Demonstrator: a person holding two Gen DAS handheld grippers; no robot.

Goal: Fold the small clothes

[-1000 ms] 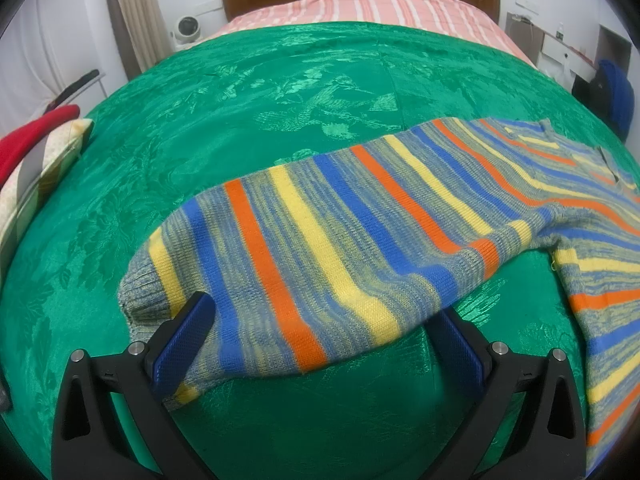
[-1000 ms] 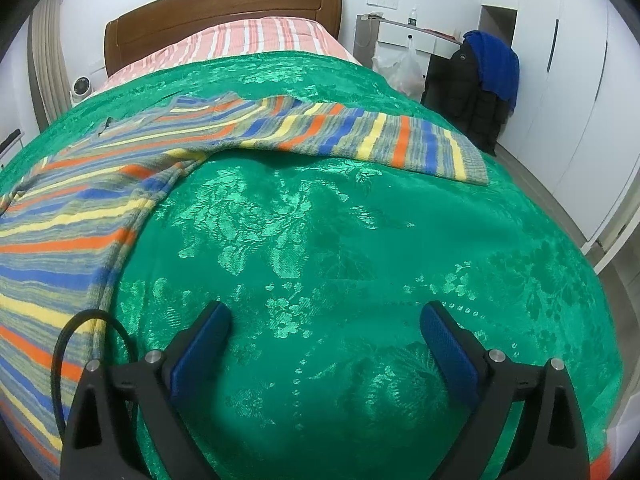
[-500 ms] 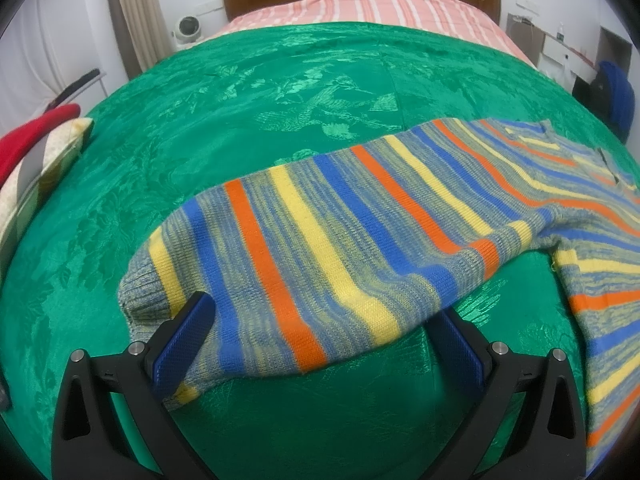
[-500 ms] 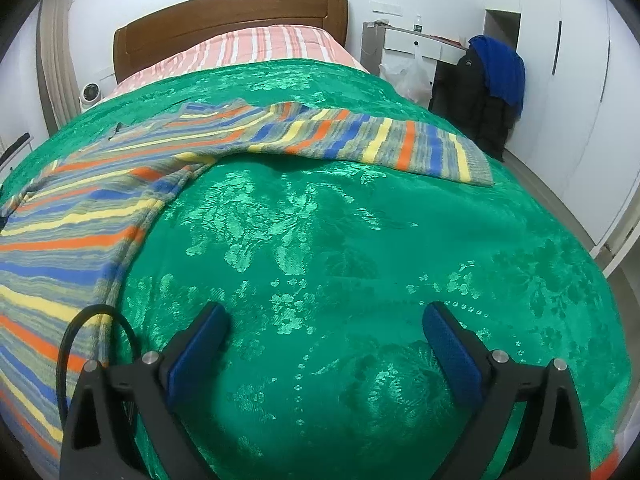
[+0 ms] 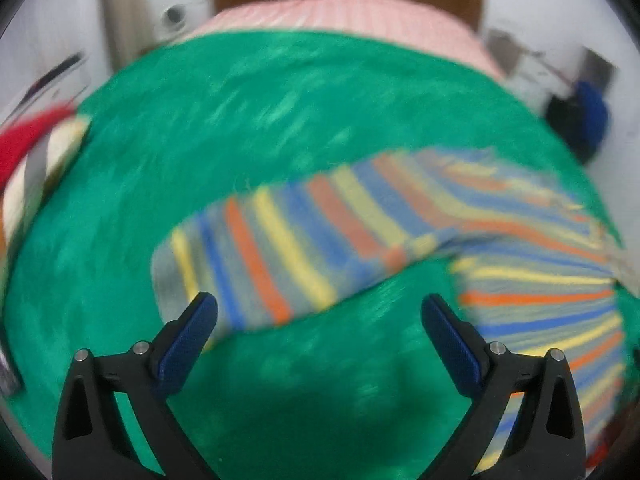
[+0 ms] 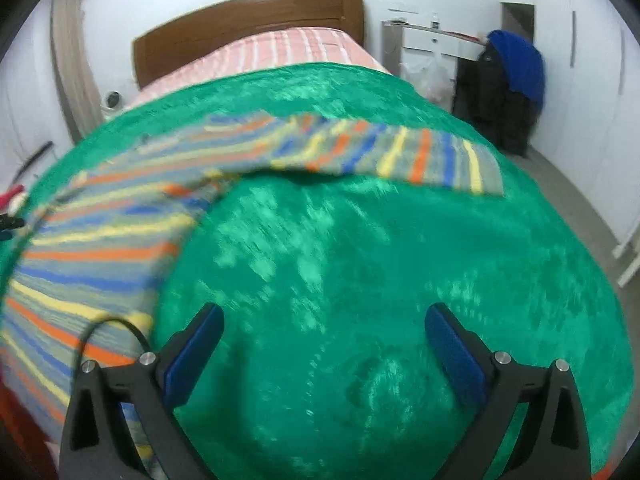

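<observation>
A striped knit sweater (image 5: pixel 304 236) in blue, orange, yellow and grey lies flat on the green bedspread (image 5: pixel 224 120). In the blurred left wrist view one sleeve stretches left, its cuff just beyond my left gripper (image 5: pixel 318 312), which is open and empty above the cover. In the right wrist view the sweater (image 6: pixel 104 240) lies to the left, its other sleeve (image 6: pixel 420 156) reaching right across the bed. My right gripper (image 6: pixel 324 328) is open and empty over bare green cover (image 6: pixel 360 280).
A wooden headboard (image 6: pixel 248 28) and pink striped bedding (image 6: pixel 280 48) lie at the far end. Red and cream items (image 5: pixel 28 152) sit off the bed's left edge. A white desk and a chair with dark and blue clothes (image 6: pixel 508 80) stand right.
Both grippers have pulled back and up from the bed. The left gripper's fingers no longer straddle the sleeve. The sweater has not moved.
</observation>
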